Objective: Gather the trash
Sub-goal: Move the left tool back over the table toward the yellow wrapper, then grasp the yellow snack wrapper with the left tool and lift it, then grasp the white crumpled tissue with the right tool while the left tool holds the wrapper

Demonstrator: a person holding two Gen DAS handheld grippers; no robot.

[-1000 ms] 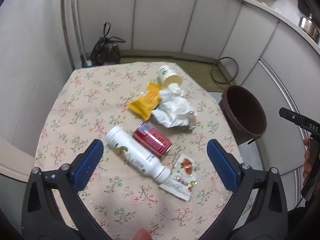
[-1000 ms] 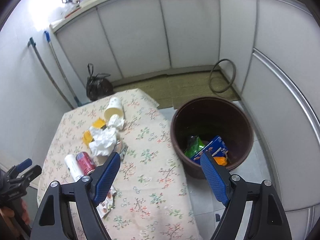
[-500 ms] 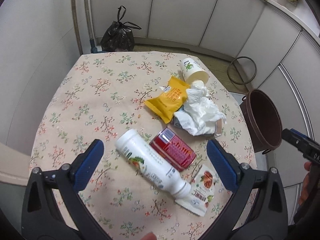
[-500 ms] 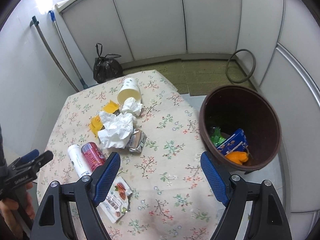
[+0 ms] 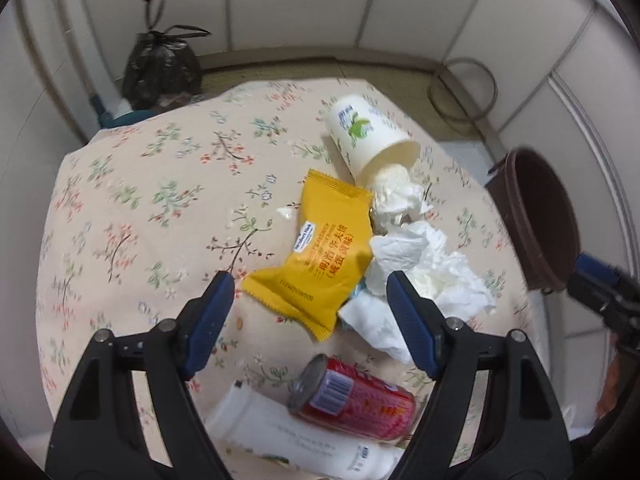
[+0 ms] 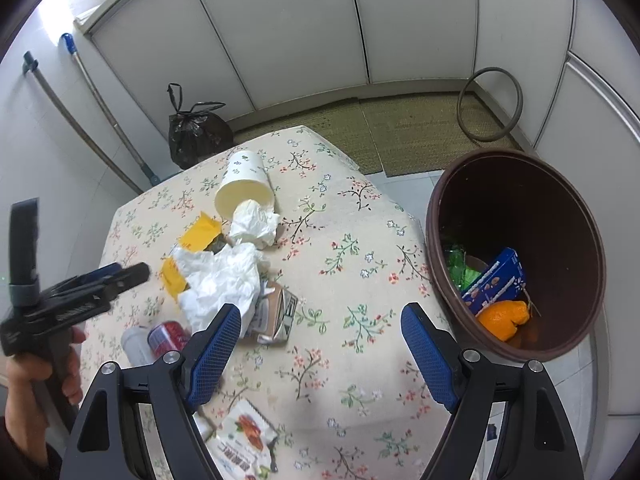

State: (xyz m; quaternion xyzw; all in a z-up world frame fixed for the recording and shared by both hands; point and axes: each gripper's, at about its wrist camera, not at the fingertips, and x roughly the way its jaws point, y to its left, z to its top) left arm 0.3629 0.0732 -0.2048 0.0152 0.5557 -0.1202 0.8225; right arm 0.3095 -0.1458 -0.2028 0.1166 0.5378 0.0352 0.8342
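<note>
Left gripper point(image 5: 310, 314), lower centre of the left wrist view: jaws spread, just been closing, above the yellow foil snack packet point(image 5: 322, 256), not pressing it. Right gripper point(image 6: 320, 344): jaws spread, empty, over the floral tablecloth point(image 6: 352, 248). Right of frame: brown round plastic bin point(image 6: 516, 252).

A home kitchen corner

White cabinet doors point(image 6: 280, 32) line the walls; a floral-clothed table point(image 6: 340, 240) stands on a woven mat point(image 6: 400, 132); mop handles point(image 6: 100, 108) lean beside a tied black rubbish bag point(image 6: 196, 132).
</note>
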